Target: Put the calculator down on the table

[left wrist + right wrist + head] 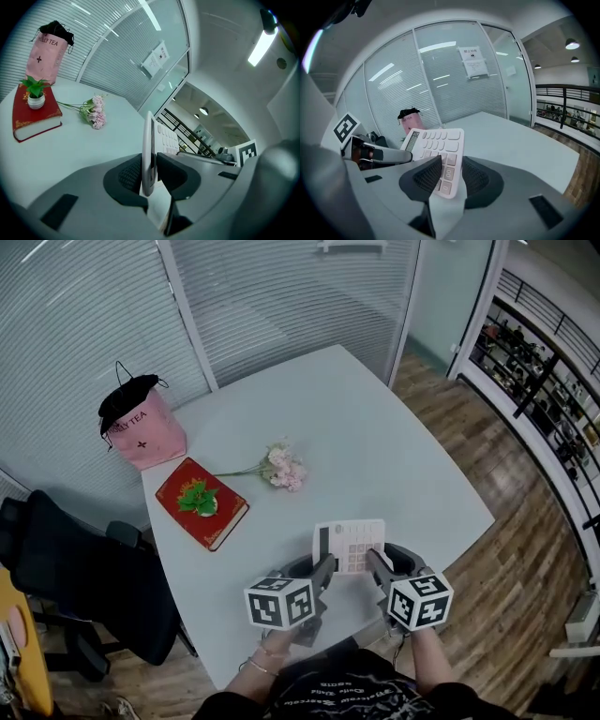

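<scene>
Calculator (349,545), long axis crosswise, display leftward; we clamp its ends with left gripper (324,570) and right gripper (377,563) near the table (375,437) front edge, open tabletop beyond.

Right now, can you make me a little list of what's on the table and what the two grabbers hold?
held: calculator
left gripper: jaws shut on the calculator's left edge
right gripper: jaws shut on its right edge
table: white; calculator not lying on it yet
on table: pink bag, red book, pink flowers
on book: small potted plant
beside table: black chair
</scene>
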Motion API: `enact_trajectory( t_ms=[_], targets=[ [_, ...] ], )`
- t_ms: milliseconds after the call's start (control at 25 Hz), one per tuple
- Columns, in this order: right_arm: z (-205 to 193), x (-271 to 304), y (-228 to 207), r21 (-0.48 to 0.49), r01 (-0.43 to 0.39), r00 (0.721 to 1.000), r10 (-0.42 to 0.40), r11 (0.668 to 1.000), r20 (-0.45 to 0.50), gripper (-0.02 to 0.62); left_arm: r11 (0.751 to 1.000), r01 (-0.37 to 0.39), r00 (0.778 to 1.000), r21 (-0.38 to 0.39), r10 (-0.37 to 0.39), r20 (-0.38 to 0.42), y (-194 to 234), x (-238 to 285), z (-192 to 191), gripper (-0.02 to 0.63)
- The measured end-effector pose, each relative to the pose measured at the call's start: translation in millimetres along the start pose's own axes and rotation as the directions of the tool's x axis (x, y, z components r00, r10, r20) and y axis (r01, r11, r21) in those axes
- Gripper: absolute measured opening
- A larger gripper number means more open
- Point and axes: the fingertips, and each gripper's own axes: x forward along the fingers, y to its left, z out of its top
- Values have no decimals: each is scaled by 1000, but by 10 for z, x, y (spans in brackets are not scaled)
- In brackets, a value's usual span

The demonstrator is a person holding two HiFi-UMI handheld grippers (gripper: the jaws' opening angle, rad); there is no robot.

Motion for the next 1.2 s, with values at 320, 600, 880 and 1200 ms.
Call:
enact_trajectory(
  t_ms=[320, 600, 880, 1200],
  targets=[
    [329, 342, -359, -57, -27, 999, 24, 998, -41, 144, 997, -35, 999, -67, 37, 36, 79, 434, 285, 97],
    [368, 691, -588, -72, -50, 994, 43, 996, -104, 144, 988, -58, 998, -142, 63, 26, 267, 770, 313, 98],
    [303, 1047, -787, -67, -70, 984, 57, 995, -170, 144, 978, -101, 994, -182, 106, 19, 495, 1055, 310, 100],
    [188, 1374, -1015, -48, -62, 970, 49, 997, -237, 143, 959, -131, 991, -253, 127, -32, 742, 1390, 258, 104]
  ],
)
